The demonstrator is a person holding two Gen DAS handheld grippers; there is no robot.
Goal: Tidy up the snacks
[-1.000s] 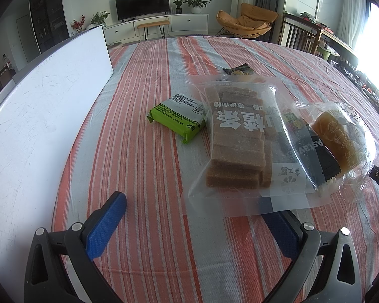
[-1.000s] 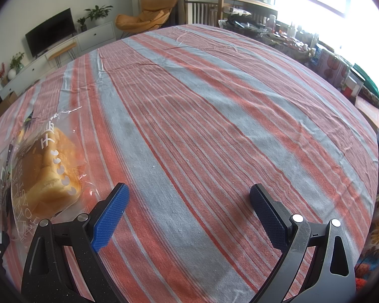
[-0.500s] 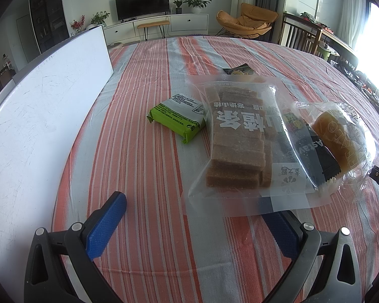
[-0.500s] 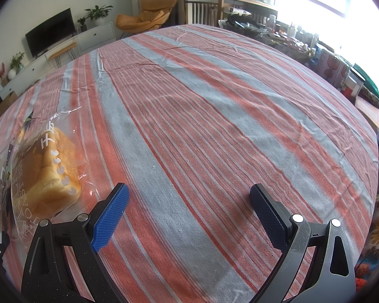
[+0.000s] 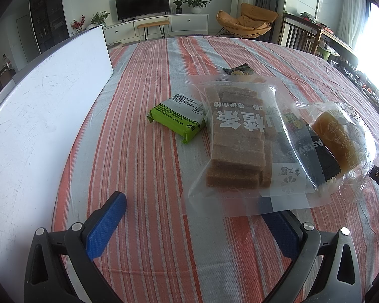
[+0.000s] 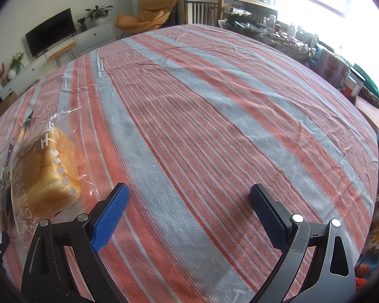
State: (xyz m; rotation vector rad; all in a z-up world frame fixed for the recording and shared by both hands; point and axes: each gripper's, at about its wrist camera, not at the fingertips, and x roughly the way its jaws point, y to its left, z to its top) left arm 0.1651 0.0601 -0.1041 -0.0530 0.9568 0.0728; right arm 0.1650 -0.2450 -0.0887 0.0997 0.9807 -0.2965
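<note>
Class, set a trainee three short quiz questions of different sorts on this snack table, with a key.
1. True or false: the left gripper is shut on the green packet.
2. Which snack lies nearest the right gripper? A) the bagged bread B) the clear bag of brown bars C) the green packet
3. Fill in: the clear bag's near edge overlaps the left gripper's ____ finger.

Key: 1 false, both grippers are open and empty; 2 A; 3 right.

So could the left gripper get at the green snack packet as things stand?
Probably yes. The left gripper is open, and bare striped cloth lies between it and the green snack packet; the clear bag of brown bars only borders the packet's right edge.
</note>
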